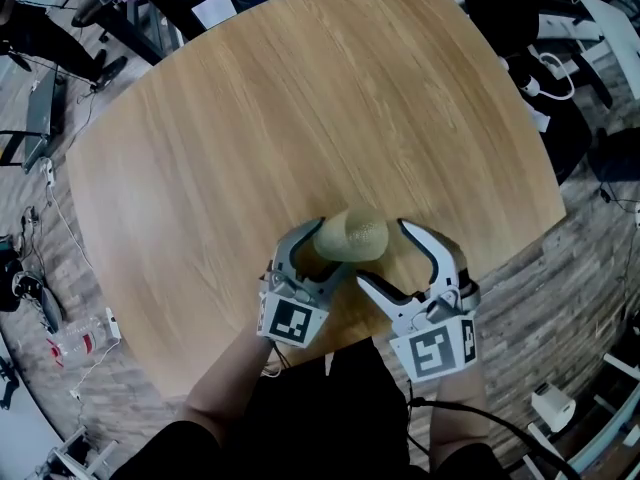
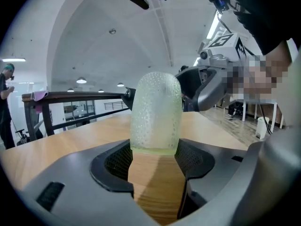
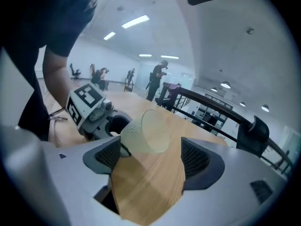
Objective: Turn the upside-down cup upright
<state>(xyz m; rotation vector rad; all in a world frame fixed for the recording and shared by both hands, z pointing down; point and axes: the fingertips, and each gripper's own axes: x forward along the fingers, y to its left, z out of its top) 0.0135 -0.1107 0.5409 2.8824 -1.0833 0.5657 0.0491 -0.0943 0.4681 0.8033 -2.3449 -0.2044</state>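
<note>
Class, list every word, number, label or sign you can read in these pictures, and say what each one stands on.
No readable text anywhere.
Cube on left tool: square black-and-white marker pattern, no letters.
Cube on right tool: the same kind of pattern.
Cup: dotted texture, no print.
Red-marked items at far left: too small to read.

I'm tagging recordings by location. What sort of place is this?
Probably a large open lab or workshop hall: round wooden table, cables on the floor, strip lights overhead, people standing about.
</note>
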